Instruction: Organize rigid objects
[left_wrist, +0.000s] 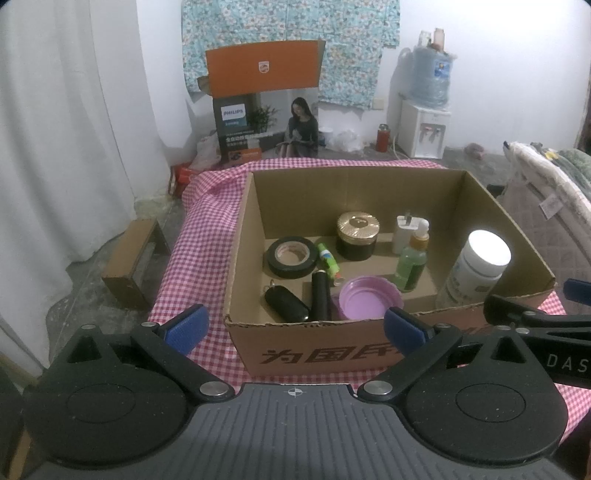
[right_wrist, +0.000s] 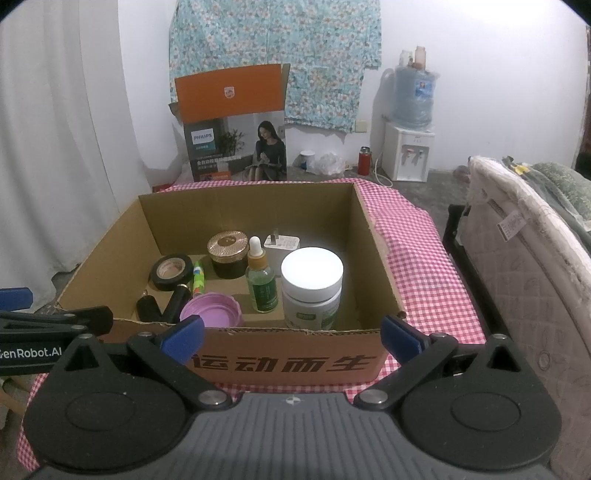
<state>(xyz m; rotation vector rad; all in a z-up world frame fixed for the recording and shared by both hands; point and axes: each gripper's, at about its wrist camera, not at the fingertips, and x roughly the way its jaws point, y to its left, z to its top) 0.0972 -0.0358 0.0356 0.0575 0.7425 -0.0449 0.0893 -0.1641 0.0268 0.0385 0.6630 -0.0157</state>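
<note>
Both grippers, left (left_wrist: 293, 325) & right (right_wrist: 291, 332), spread, empty, frame bottom; items sit in cardboard box (right_wrist: 110, 258) center; approach top-down, avoid tipping white-lid jar (right_wrist: 312, 288).

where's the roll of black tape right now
The black tape roll lies flat inside the cardboard box, toward its left wall in both wrist views, beside the green glue stick and left of the gold-lidded jar.

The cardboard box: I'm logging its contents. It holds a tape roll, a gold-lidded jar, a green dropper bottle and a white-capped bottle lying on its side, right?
Not quite. The white-capped bottle stands upright, as the right wrist view shows. The rest holds: the tape roll, gold-lidded jar and green dropper bottle are in the cardboard box.
</note>
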